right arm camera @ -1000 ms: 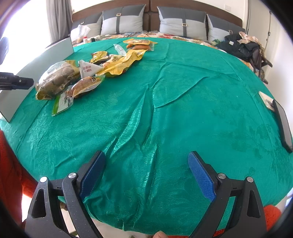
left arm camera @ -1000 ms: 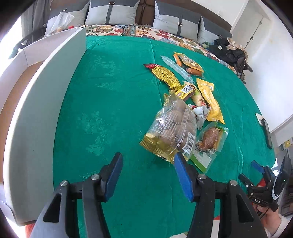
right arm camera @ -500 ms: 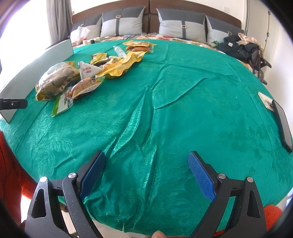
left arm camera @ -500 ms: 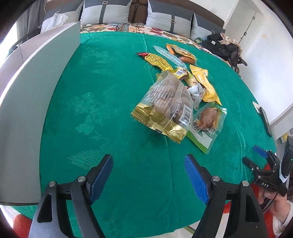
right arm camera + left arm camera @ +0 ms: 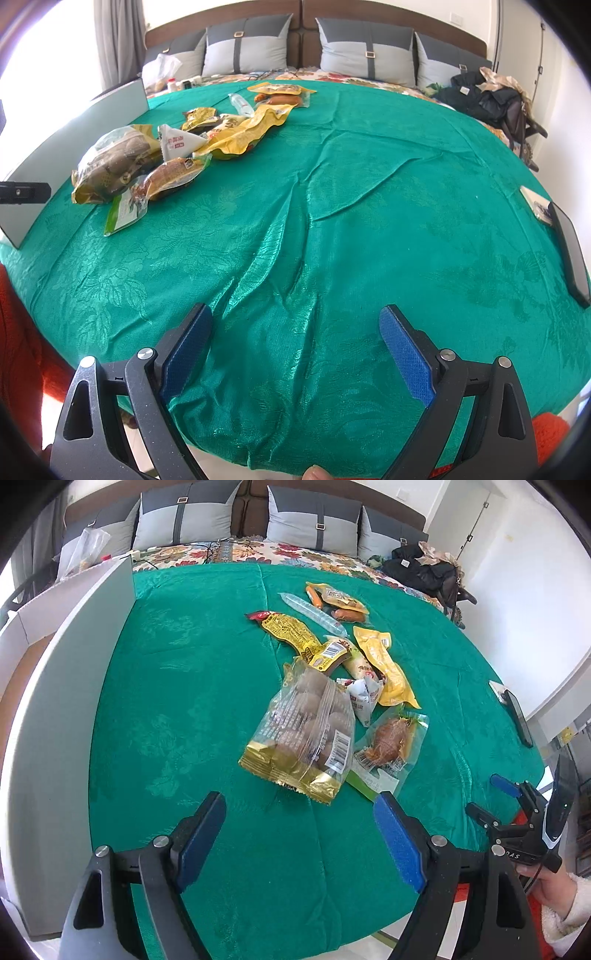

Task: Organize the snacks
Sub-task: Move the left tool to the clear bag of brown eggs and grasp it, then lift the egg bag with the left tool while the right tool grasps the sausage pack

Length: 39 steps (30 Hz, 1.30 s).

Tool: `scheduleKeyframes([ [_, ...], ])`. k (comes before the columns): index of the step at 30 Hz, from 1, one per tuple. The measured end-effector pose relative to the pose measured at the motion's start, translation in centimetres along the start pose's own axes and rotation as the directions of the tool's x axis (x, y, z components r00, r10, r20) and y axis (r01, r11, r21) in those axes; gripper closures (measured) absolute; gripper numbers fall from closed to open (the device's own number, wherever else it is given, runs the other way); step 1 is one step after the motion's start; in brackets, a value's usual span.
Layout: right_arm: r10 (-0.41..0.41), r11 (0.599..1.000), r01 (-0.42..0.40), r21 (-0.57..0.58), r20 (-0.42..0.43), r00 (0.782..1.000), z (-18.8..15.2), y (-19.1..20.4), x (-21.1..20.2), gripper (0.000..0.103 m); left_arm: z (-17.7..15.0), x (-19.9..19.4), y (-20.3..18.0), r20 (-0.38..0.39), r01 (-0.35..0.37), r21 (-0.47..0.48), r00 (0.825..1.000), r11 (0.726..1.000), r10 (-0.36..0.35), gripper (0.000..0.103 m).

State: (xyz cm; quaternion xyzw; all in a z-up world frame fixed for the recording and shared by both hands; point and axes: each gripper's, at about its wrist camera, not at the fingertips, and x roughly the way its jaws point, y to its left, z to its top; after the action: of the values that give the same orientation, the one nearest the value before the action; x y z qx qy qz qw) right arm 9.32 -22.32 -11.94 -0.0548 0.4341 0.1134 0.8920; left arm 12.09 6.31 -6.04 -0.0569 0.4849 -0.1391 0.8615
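Observation:
Several snack packets lie in a loose pile on the green tablecloth. Nearest is a clear bag of brown round snacks with a gold edge, also in the right wrist view. Beside it lie a chicken-leg pack, a white triangular packet, yellow packs, a long yellow-red pack and sausages. My left gripper is open and empty, just short of the clear bag. My right gripper is open and empty over bare cloth near the table's front edge.
A grey-white box wall stands along the table's left side. A dark phone-like slab and a card lie at the right edge. A bed with grey pillows and dark clothes is behind the table.
My left gripper has pulled back from the clear bag, opened wider and turned slightly right. The right gripper has stayed still and open.

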Motion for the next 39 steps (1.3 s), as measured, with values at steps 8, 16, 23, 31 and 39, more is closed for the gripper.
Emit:
scheduleKeyframes([
  [8,0.001,1.000,-0.001,0.000,0.000,1.000,0.0,0.0,0.0,0.009,4.6,3.4,-4.4,-0.070,-0.062,0.237,0.994,0.970,0.081,0.014],
  [16,0.001,1.000,-0.001,-0.002,-0.004,1.000,0.0,0.0,0.0,0.009,5.9,9.3,-5.1,-0.099,-0.249,0.296,0.952,0.922,0.289,0.027],
  [23,0.001,1.000,-0.001,-0.004,-0.004,1.000,-0.1,0.0,-0.1,0.009,2.6,4.6,-0.9,-0.033,-0.251,0.125,0.966,0.960,0.257,0.039],
  [31,-0.005,1.000,0.005,0.002,0.004,1.000,-0.1,0.0,-0.1,0.009,-2.1,1.8,3.7,-0.001,-0.324,-0.116,0.945,0.939,0.326,0.036],
  [39,0.052,0.998,-0.050,0.050,-0.038,0.998,0.2,-0.3,-0.8,0.010,-3.4,1.4,3.5,0.073,-0.314,-0.152,0.942,0.937,0.328,0.036],
])
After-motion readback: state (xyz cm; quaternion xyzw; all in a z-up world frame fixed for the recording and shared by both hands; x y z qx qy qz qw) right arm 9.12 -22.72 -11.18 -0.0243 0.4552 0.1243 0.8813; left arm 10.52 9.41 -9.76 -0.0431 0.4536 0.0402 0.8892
